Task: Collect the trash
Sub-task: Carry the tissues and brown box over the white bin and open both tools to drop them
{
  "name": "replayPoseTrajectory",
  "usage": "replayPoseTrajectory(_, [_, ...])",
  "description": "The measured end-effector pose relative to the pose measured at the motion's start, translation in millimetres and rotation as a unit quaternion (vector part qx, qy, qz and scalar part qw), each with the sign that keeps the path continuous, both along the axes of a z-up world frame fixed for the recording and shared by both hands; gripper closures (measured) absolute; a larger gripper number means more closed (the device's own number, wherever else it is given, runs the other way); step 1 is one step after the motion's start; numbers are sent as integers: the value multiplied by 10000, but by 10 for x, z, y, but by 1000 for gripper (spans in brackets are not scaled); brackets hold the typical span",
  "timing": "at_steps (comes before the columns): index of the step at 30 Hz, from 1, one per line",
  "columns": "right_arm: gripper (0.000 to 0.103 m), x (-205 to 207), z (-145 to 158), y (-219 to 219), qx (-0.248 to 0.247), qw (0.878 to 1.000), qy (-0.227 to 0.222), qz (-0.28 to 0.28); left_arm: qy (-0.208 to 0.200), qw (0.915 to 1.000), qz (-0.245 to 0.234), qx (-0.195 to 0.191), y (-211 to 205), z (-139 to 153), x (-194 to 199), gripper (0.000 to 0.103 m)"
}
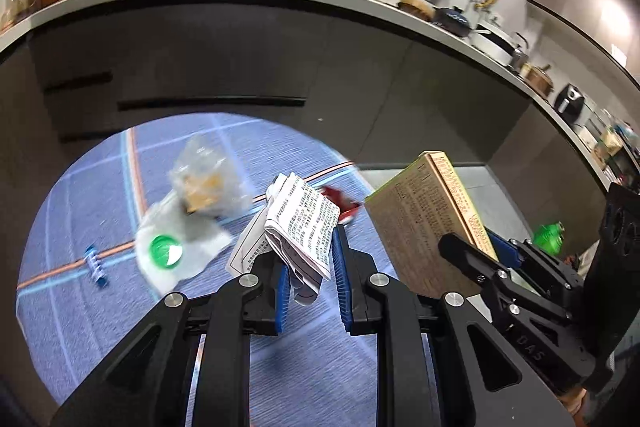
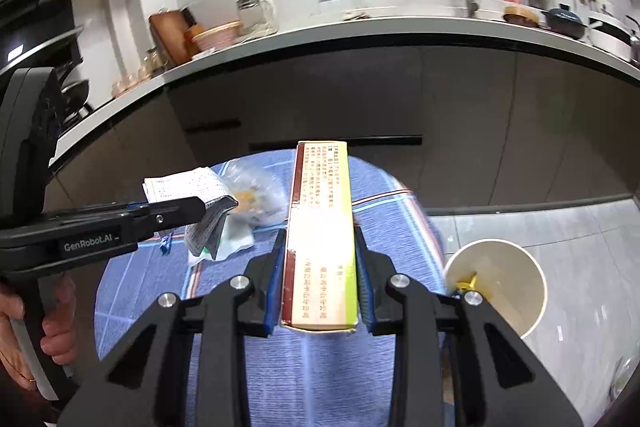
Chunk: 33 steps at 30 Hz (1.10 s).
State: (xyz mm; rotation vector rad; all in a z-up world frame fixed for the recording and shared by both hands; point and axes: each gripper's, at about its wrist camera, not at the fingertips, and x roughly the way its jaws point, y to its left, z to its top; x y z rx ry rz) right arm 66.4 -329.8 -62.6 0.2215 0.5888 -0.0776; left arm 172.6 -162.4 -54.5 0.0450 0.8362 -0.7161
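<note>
My left gripper point(image 1: 310, 263) jaws pinch the leaflet point(image 1: 304, 223) at centre frame; right gripper point(image 2: 320, 283) jaws clamp the box point(image 2: 320, 227). Carry step, I judge; next, release over the bin point(image 2: 520, 259), lower right.

left hand-held gripper point(image 1: 310, 247) clamped on load, angled down; right hand-held gripper point(image 2: 320, 259) likewise clamped.

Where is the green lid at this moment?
In the left wrist view, the green lid lies on the blue mat at the left, on white wrapping beside the clear plastic bag.
</note>
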Motion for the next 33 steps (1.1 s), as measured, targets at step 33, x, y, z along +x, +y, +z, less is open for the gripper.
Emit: replayPoseTrajectory(33, [72,-543,-883,-1740,497,9822,571,-1719,464,9851,-1637,268,-2452,-612,7,85])
